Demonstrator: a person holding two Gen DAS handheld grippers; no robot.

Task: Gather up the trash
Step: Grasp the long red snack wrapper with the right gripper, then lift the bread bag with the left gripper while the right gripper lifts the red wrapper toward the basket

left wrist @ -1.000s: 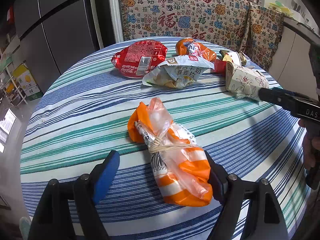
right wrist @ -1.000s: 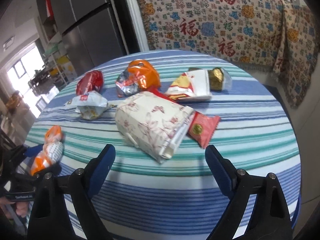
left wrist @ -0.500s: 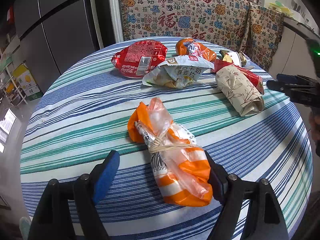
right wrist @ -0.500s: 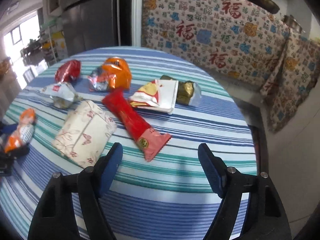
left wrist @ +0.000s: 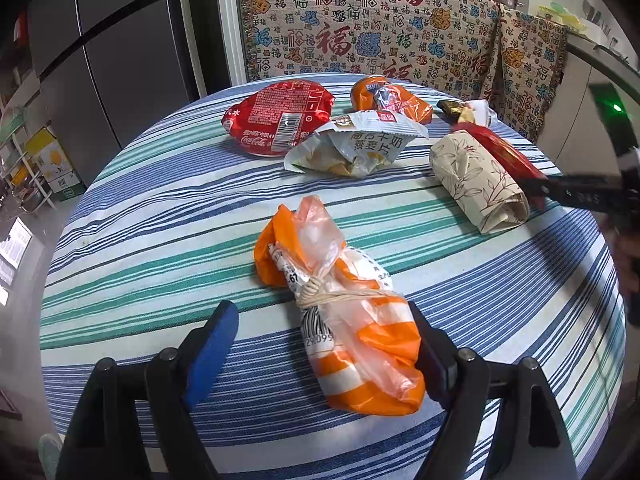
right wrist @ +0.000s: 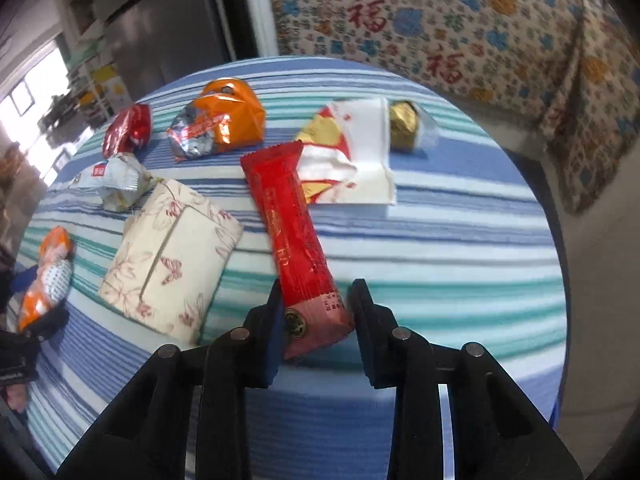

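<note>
Right gripper (right wrist: 316, 312) jaws narrowed around the near end of the red wrapper (right wrist: 294, 232); left pad touching, right pad just beside it, so a firm grip isn't confirmed. Wrapper lies on the striped table (right wrist: 460, 248), beside the tissue pack (right wrist: 172, 256). Left gripper (left wrist: 324, 344) wide, straddling the orange bag (left wrist: 352, 328).

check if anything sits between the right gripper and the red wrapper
Nothing visible does. The red wrapper already lies with its near end between the right gripper fingers, which look closed to about its width. The tissue pack lies beside it on the left, outside the fingers.
</note>
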